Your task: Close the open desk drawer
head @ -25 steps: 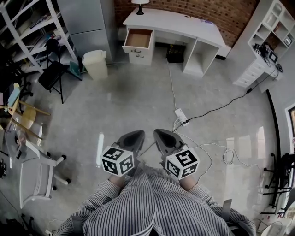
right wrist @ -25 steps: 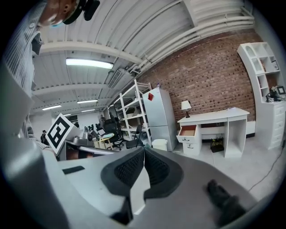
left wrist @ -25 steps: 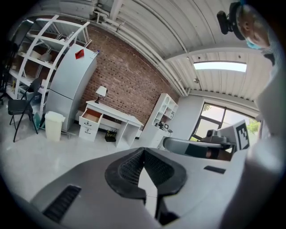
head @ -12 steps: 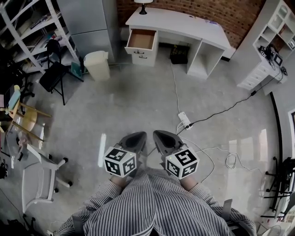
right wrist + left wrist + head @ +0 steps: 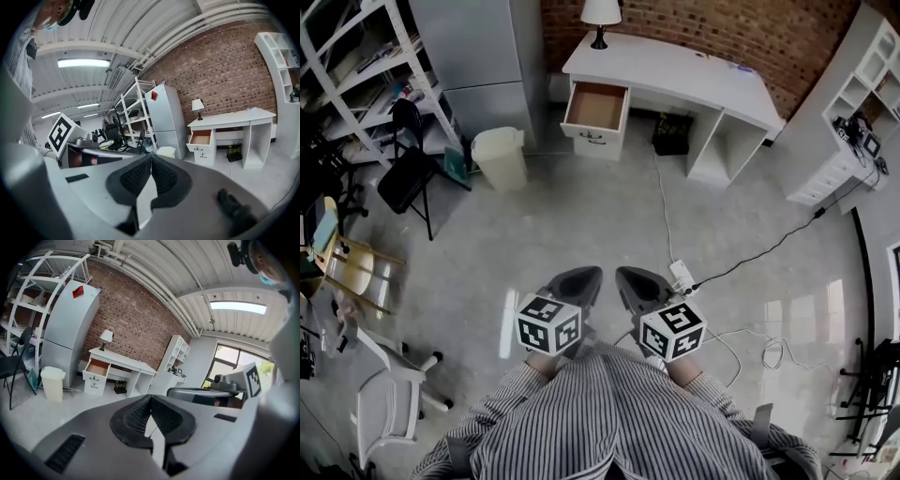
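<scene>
While my left fingers (image 5: 574, 283) and right fingers (image 5: 636, 284) are clenched on nothing, the floor (image 5: 581, 211) lies open ahead; the open drawer (image 5: 595, 105) juts from the white bench (image 5: 675, 66) at its left end, far away.

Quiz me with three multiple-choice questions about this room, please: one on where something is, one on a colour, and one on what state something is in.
1. Where is the open drawer?
A. At the lamp end of the desk.
B. At the end far from the lamp.
C. Under the middle of the desk.

2. What colour is the desk?
A. Black.
B. White.
C. Green.

3. How do the jaws of the left gripper and the right gripper stand?
A. Wide apart.
B. Closed on the drawer handle.
C. Together, holding nothing.

Answers:
1 A, the drawer sticks out just below the lamp.
2 B, its top and sides are white.
3 C, each gripper view shows its jaws meeting at the tip with nothing between them, and the desk far off.
</scene>
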`<action>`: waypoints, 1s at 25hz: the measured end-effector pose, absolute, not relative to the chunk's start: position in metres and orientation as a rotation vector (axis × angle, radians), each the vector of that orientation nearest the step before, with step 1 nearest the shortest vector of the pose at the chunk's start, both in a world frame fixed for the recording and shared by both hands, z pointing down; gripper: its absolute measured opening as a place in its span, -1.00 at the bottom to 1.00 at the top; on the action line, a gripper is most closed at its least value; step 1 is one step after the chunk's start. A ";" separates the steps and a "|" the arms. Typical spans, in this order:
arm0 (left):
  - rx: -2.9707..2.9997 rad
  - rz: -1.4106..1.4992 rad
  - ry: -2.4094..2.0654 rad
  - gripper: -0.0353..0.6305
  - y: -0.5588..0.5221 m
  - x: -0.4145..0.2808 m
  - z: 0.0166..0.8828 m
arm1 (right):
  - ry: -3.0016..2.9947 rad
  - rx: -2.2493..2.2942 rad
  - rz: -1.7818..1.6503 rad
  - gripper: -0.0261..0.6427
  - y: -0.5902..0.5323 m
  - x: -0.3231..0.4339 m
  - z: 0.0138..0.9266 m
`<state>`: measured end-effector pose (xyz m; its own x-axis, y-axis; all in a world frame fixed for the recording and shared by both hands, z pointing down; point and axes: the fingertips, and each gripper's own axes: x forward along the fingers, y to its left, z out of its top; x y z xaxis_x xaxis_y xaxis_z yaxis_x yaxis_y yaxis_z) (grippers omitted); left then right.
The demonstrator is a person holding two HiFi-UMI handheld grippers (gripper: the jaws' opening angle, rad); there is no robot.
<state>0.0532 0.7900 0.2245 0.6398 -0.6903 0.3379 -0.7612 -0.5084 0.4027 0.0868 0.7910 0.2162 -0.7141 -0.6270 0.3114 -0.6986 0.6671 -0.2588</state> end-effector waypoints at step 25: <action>2.358 0.209 -0.988 -0.86 0.573 -0.026 0.239 | -2.600 1.204 0.601 -0.87 0.569 0.006 0.230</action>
<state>-0.0258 0.5733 0.2390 0.7151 -0.6066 0.3474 -0.6953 -0.5655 0.4436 0.0059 0.5689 0.2298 -0.6428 -0.6784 0.3558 -0.7657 0.5824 -0.2731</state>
